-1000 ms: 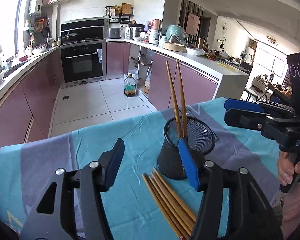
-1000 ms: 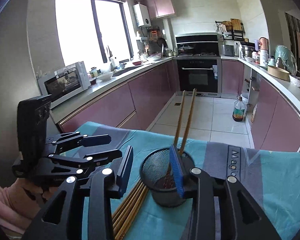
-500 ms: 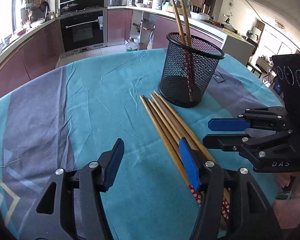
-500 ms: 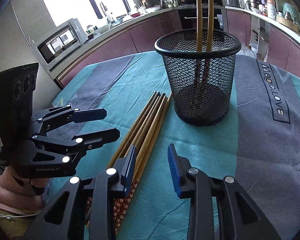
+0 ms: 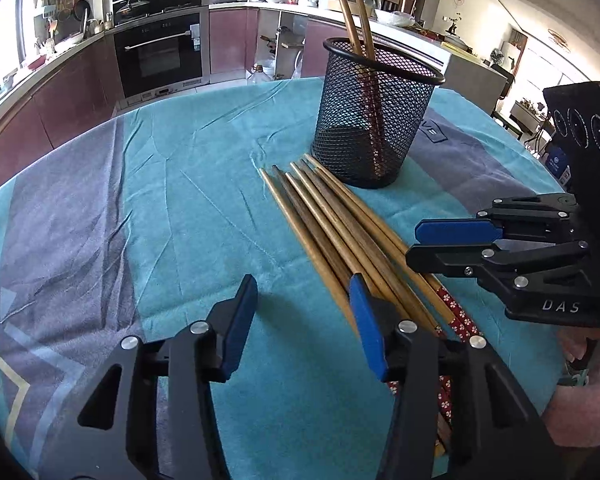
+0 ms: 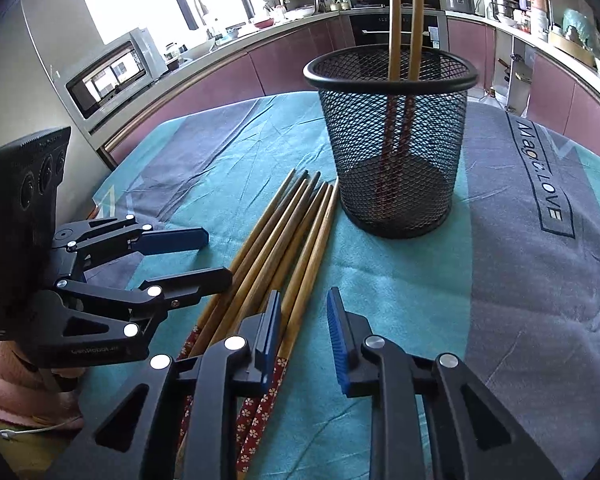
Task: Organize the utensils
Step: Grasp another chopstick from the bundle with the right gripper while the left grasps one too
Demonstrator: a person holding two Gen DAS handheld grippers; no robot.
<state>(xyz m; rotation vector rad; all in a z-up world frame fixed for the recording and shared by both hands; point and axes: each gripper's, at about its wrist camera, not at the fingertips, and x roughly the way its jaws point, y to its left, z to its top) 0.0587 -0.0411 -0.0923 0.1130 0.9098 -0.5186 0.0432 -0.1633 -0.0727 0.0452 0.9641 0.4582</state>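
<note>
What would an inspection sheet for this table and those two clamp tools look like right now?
Surface: tablecloth, teal and grey, wrinkled, printed lettering on one grey band.
Job's things: mesh cup upright, with two chopsticks standing in it; a bundle of loose chopsticks lies flat beside it, tips toward the cup.
Clutter: nothing seen on the cloth.
Grippers: left gripper open, jaws have just been closing, one finger over the bundle, nothing between them. Right gripper open, narrower, also just closing, nothing gripped.
Cables: a thin white cable at the person's sleeve.
Surroundings: kitchen with oven, microwave, purple cabinets, crowded counters.
</note>
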